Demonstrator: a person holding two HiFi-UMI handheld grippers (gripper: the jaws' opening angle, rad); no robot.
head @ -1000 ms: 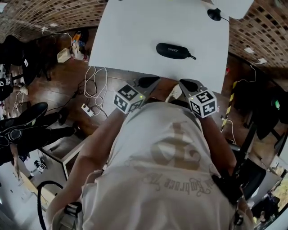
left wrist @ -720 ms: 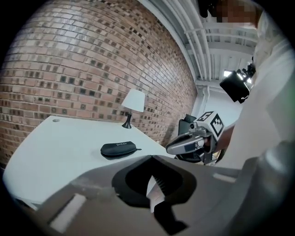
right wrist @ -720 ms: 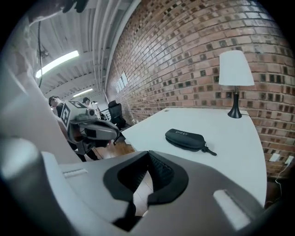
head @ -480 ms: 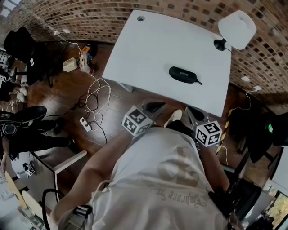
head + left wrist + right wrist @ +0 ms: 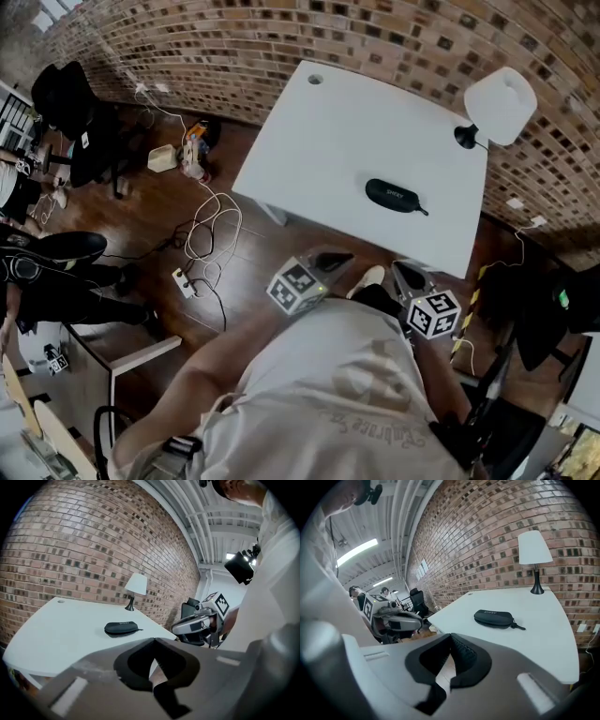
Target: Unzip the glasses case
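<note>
Head view: glasses case (image 5: pixel 392 196) closed on table (image 5: pixel 319 141); left gripper (image 5: pixel 330 260) and right gripper (image 5: pixel 407 273) fingers pressed together.

1. The glasses case (image 5: pixel 392 196) lies on the tabletop (image 5: pixel 319 141), in its right half, about midway between the far and near edges
2. Its length runs roughly along the near edge, and its cord (image 5: pixel 423 212) trails toward the right edge
3. The lamp (image 5: pixel 500 105) stands at the far right corner, behind the case and well apart from it
4. A hole (image 5: pixel 315 80) sits by the far left corner
5. The left gripper (image 5: pixel 328 260) and right gripper (image 5: pixel 410 275) are side by side before the near edge, off the tabletop, the right one nearer the near right corner
6. Cables (image 5: pixel 211 225) lie on the floor (image 5: pixel 141 202) left of the near left corner
7. The wall (image 5: pixel 281 37) runs behind the far edge
</note>
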